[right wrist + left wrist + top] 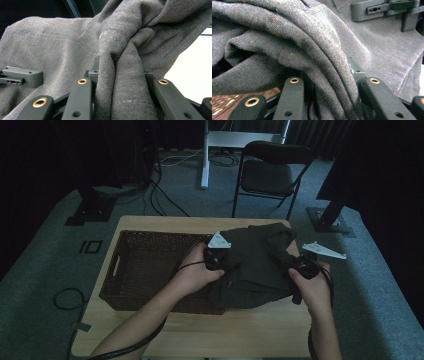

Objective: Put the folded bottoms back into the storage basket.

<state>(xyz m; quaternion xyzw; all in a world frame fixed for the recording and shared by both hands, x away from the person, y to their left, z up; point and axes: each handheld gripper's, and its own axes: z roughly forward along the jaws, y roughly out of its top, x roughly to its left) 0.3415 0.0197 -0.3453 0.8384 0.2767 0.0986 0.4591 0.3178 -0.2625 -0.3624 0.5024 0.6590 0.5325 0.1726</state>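
Basket (135, 270) blocks left; table (250, 325) near edge free.

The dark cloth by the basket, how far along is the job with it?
Done: both grippers have hold of the dark cloth, the left gripper on its left edge and the right gripper on its right, folds bunched between each one's jaws. In hand: the cloth hangs bunched between them over the table. Left, probably: setting it in the wicker basket, not yet done.

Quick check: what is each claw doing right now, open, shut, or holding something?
Left claw: shut on a fold of the dark grey garment.
Right claw: shut on another fold of the same garment.
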